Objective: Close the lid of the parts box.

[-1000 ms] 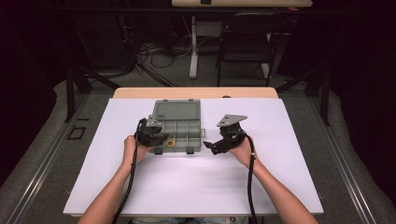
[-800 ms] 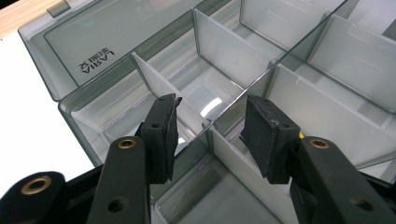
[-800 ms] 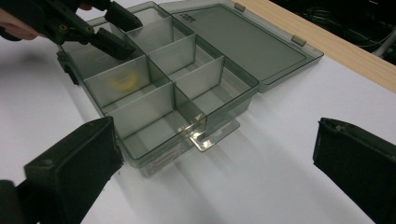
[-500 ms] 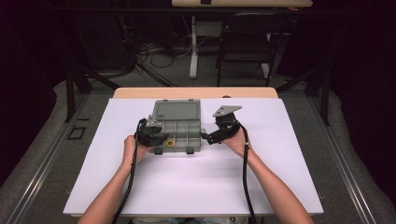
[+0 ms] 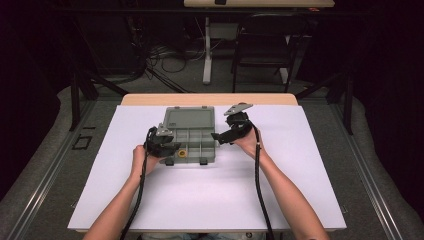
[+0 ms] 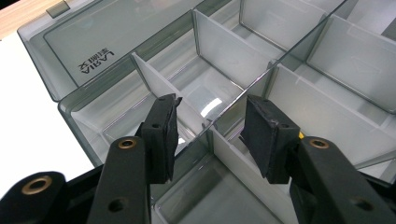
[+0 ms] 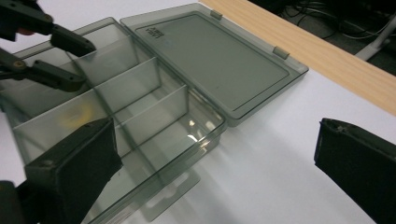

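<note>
Two claws work at the organizer box (image 5: 191, 134), which lies with its lid (image 5: 190, 118) already folded flat behind it, mid-surface. Left claw (image 6: 210, 133), released, straddles a divider at the box's left end; right claw (image 5: 218, 137), released, hovers at its right edge, gripping nothing yet.

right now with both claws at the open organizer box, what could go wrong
The left claw, open, straddles a thin divider; closing could bend it or pop it loose. The right claw hangs open at the organizer box corner; a nudge might slide the light box across the white sheet.
</note>
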`<state>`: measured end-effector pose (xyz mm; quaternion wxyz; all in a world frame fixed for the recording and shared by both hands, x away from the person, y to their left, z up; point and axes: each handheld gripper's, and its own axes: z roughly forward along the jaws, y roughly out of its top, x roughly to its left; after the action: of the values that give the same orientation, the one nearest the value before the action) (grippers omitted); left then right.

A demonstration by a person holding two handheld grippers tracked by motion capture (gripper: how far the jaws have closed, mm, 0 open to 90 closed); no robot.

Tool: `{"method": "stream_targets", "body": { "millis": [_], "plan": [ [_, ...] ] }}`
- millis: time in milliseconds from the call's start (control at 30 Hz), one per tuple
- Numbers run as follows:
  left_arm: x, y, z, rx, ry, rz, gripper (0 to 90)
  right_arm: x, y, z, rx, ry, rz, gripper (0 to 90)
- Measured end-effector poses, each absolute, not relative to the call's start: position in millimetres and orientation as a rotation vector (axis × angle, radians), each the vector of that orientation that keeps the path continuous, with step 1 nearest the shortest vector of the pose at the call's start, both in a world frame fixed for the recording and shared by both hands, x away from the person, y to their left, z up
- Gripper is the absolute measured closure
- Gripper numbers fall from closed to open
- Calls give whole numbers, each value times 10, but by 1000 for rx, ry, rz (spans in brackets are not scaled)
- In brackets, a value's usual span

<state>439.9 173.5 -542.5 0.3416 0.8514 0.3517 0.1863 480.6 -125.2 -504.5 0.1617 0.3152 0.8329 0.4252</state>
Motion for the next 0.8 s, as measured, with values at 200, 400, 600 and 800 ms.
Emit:
{"method": "stream_targets", "body": {
  "millis": [200, 400, 600, 800],
  "plan": [
    [4399, 1737, -5425, 2213, 915, 482, 552, 4955, -1234, -5044, 938, 2377, 1198, 0],
    [4401, 1740, -5428, 2206, 917, 477, 553, 5097, -1229, -5026, 961, 2377, 1175, 1],
    [4403, 1746, -5427, 2206, 915, 474, 554, 5207, -1206, -5034, 989, 2367, 1135, 181],
    [4405, 1751, -5429, 2201, 914, 470, 556, 5292, -1176, -5086, 1028, 2350, 1082, 501]
  ]
}}
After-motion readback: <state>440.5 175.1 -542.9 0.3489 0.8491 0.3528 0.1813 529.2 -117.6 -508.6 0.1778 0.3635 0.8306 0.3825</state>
